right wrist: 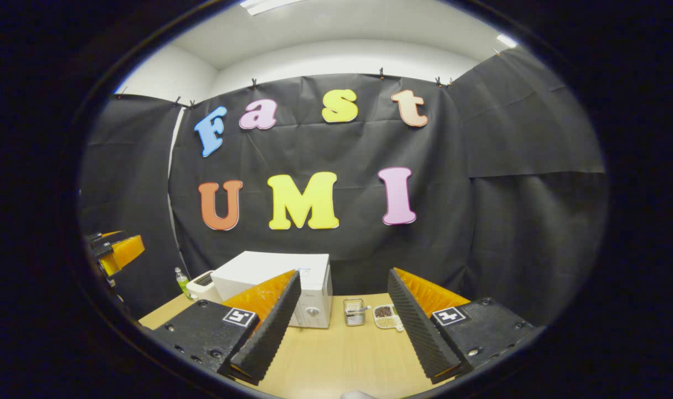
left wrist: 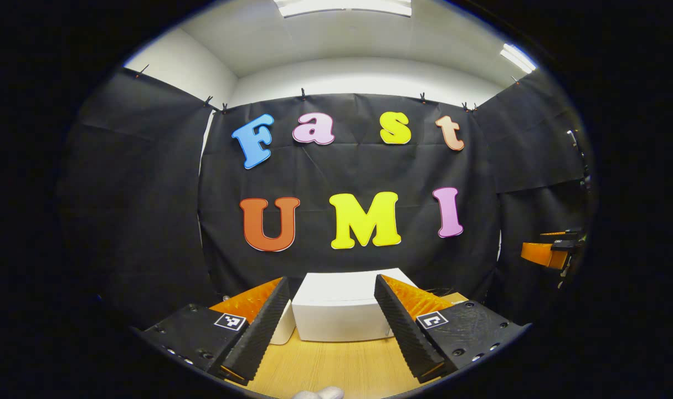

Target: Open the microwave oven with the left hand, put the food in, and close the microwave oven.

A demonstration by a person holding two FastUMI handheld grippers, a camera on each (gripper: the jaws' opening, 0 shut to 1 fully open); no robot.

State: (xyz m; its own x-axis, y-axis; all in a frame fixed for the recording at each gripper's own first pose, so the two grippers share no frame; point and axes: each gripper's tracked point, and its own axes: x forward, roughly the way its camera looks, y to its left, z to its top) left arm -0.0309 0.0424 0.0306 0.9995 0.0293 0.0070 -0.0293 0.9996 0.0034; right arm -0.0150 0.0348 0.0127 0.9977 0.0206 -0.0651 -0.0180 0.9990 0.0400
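A white microwave oven (right wrist: pixel 292 288) stands at the back of the wooden table (right wrist: pixel 336 354), its door closed and its knobs facing me. In the left gripper view the microwave oven (left wrist: pixel 342 310) lies straight ahead, some way beyond my left gripper (left wrist: pixel 330 282), which is open and empty. A small white dish of food (right wrist: pixel 386 317) sits right of the oven, beside a metal container (right wrist: pixel 355 310). My right gripper (right wrist: pixel 344 274) is open with nothing between its fingers, held back from the table's objects. The left gripper (right wrist: pixel 114 252) also appears at the left edge of the right gripper view.
A white appliance (right wrist: pixel 200 285) and a small green bottle (right wrist: pixel 181 280) stand left of the oven. Black cloth walls close in the table behind and at both sides. The other gripper (left wrist: pixel 552 252) hangs at the right edge of the left gripper view.
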